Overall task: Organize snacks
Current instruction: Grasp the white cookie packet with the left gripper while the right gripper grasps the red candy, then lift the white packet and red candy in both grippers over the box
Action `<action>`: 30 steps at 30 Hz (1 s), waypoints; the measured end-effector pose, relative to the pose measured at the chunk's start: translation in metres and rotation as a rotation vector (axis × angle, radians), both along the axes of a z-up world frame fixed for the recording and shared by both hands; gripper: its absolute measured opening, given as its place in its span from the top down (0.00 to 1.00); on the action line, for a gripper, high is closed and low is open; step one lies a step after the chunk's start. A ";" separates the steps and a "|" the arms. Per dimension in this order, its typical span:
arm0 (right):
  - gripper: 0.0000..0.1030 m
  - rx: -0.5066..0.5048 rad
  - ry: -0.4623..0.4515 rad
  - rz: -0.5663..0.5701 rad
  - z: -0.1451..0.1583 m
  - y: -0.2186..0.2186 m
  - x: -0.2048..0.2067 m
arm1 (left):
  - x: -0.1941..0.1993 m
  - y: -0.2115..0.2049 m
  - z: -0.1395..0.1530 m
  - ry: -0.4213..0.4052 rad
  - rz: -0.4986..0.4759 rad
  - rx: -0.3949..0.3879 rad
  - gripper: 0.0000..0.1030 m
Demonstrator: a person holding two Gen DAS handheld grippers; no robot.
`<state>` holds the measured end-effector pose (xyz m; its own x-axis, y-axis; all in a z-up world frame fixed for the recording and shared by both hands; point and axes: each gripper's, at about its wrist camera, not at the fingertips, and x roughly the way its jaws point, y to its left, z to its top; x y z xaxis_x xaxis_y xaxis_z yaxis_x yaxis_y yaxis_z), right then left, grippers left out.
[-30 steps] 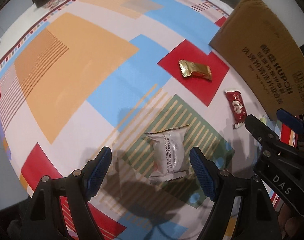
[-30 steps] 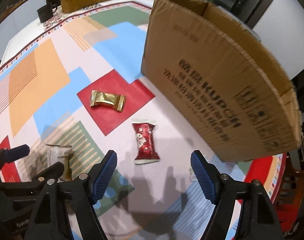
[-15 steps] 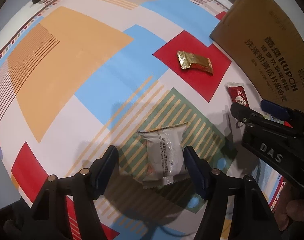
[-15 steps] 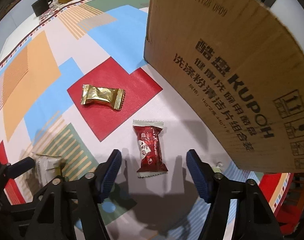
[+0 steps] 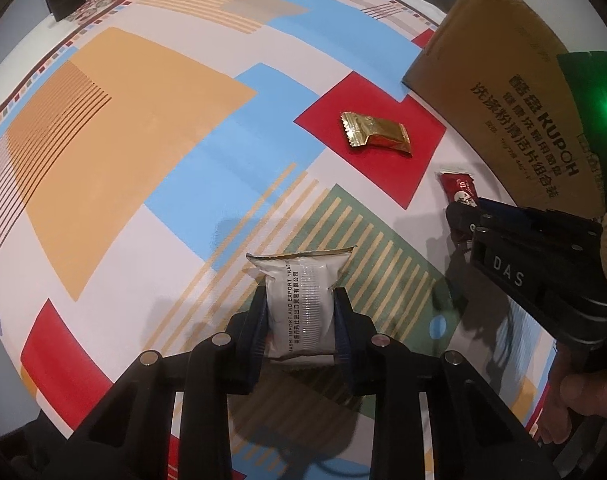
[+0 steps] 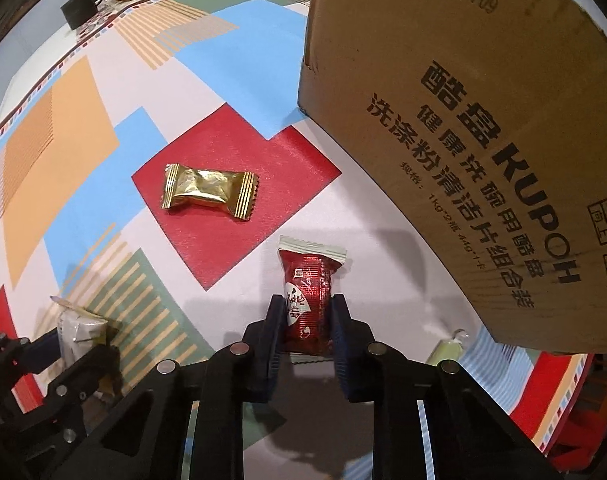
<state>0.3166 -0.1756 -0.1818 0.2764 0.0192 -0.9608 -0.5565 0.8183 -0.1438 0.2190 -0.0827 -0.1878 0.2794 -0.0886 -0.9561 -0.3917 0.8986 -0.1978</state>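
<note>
Nearest you, your left gripper (image 5: 301,322) has just been closing, and its blue pads now press both sides of the white snack packet (image 5: 299,300), which lies on the green striped patch of the tablecloth (image 5: 123,120). To its right, your right gripper (image 6: 303,320) has also just been closing and now pinches the red snack packet (image 6: 308,296) on the pale patch near the box. Both packets appear to rest on the cloth, so the step in hand looks like the lift.

Raise each one straight up before swinging sideways, so the crimped ends do not drag. Keep the squeeze firm and even; these wrappers are slick and may slip if you ease off. Your two tools sit close together, so lift them apart rather than across each other.

Farther off, the gold candy (image 6: 209,190) lies untouched on the red square. Beyond and to the right stands the cardboard box (image 6: 483,140), likely where the snacks go.

You have three snacks in view: one white, one red, one gold. There is one box.
</note>
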 end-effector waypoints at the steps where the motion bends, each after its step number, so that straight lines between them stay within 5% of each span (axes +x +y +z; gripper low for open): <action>1: 0.77 0.000 -0.002 -0.004 -0.001 0.001 -0.001 | 0.000 0.001 0.000 -0.003 -0.003 -0.003 0.71; 7: 0.78 0.008 -0.020 -0.027 0.000 0.004 -0.015 | -0.002 0.008 0.007 -0.025 -0.011 -0.010 0.71; 30: 0.78 0.173 -0.174 -0.264 0.078 -0.039 -0.037 | 0.019 0.015 0.064 -0.160 -0.163 -0.011 0.71</action>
<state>0.2792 -0.2149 -0.1037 0.4526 0.0839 -0.8878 -0.3020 0.9512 -0.0641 0.2382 -0.0679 -0.1240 0.4087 -0.1555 -0.8993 -0.2042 0.9449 -0.2561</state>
